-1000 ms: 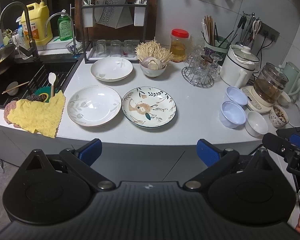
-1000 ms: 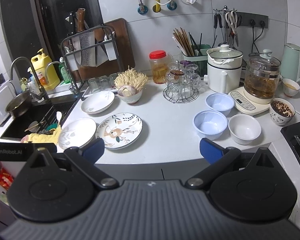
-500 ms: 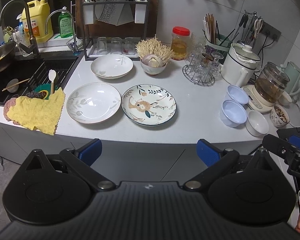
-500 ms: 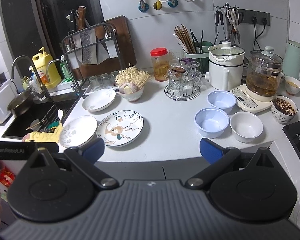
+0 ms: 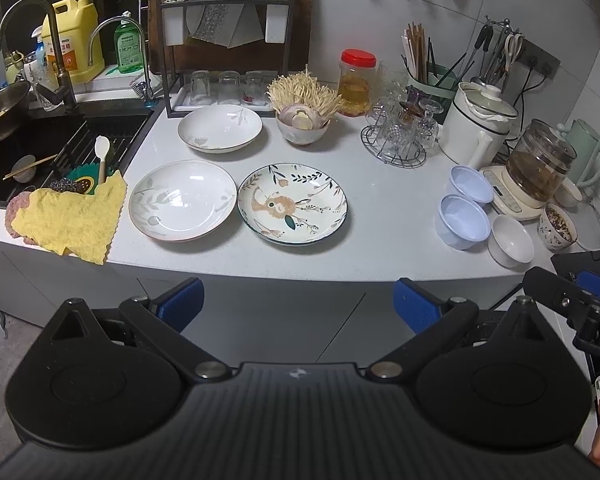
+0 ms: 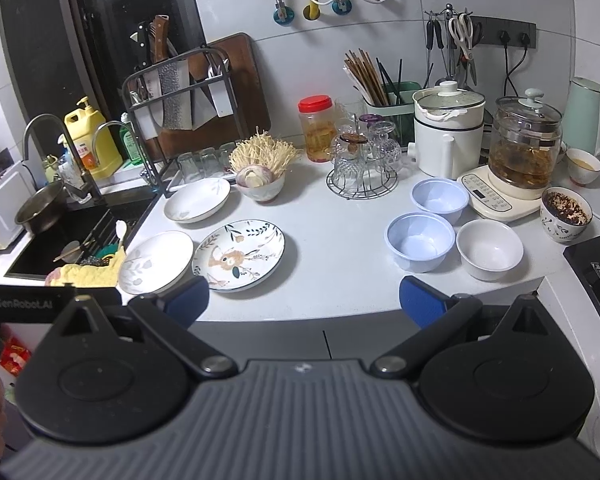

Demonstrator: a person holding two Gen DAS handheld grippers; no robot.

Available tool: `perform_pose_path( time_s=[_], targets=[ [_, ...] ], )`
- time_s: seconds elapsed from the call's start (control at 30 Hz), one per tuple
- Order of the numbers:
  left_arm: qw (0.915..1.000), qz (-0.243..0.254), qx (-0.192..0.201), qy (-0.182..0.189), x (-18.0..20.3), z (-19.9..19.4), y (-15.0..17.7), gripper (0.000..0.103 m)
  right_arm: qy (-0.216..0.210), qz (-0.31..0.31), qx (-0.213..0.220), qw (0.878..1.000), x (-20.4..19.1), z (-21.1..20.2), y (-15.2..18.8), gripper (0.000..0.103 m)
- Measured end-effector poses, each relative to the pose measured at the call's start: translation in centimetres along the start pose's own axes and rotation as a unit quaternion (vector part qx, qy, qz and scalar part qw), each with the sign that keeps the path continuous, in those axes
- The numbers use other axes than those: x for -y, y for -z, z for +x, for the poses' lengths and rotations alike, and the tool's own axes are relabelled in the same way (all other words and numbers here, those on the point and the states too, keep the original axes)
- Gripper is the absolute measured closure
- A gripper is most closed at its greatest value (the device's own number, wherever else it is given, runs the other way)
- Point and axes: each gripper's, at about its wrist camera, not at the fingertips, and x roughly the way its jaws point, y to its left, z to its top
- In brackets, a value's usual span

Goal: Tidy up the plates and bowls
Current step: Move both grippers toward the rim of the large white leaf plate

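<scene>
On the white counter lie a white plate (image 5: pixel 183 199), a flower-patterned plate (image 5: pixel 292 203) to its right, and a white plate (image 5: pixel 220 126) behind them. To the right stand two blue bowls (image 5: pixel 463 215) (image 5: pixel 470 184) and a white bowl (image 5: pixel 512 240). The right wrist view shows the same plates (image 6: pixel 156 261) (image 6: pixel 238 254) (image 6: pixel 197 199) and bowls (image 6: pixel 421 241) (image 6: pixel 440 198) (image 6: pixel 489 249). My left gripper (image 5: pixel 298 304) is open and empty, in front of the counter edge. My right gripper (image 6: pixel 304 300) is open and empty, also short of the counter.
A sink (image 5: pixel 32 148) with a yellow cloth (image 5: pixel 70 216) is at the left. A bowl of mushrooms (image 5: pixel 303 120), a glass rack (image 5: pixel 400 136), a white pot (image 5: pixel 480 128), a glass kettle (image 5: pixel 540 168) and a patterned cup (image 5: pixel 558 227) stand behind and right.
Both views have shifted slightly; the counter sits a little higher in the frames, so both grippers have risen or tilted a bit. Nothing on the counter has moved.
</scene>
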Motion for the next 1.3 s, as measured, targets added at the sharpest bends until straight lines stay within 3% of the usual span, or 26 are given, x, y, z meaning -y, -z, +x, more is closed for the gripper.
perform_pose_path(
  time_s=[0.4, 0.7, 0.87, 1.13, 1.3],
  targets=[
    [0.9992, -0.03, 0.005, -0.024, -0.9, -1.4, 1.0, 0.001, -0.023, 0.004, -0.008, 1.0, -0.2, 0.0, 0.3, 0.0],
    [0.9991, -0.038, -0.008, -0.02, -4.4, 1.4, -1.3, 0.001, -0.029, 0.018, -0.003, 0.999, -2.3, 2.6, -0.9, 0.0],
    [0.999, -0.041, -0.013, -0.017, -7.9, 3.3, -3.6, 0.001, -0.032, 0.02, -0.02, 0.999, -5.3, 5.2, -2.1, 0.0],
    [0.9987, -0.029, -0.035, -0.023, -14.7, 7.7, -7.7, 0.001, 0.019, 0.019, -0.067, 0.997, -10.9, 9.5, -5.8, 0.0],
    [0.9979, -0.016, -0.047, -0.041, -18.8, 12.0, -10.8, 0.001, -0.028, 0.006, -0.08, 0.996, -14.9, 11.2, -9.8, 0.0]
  ],
)
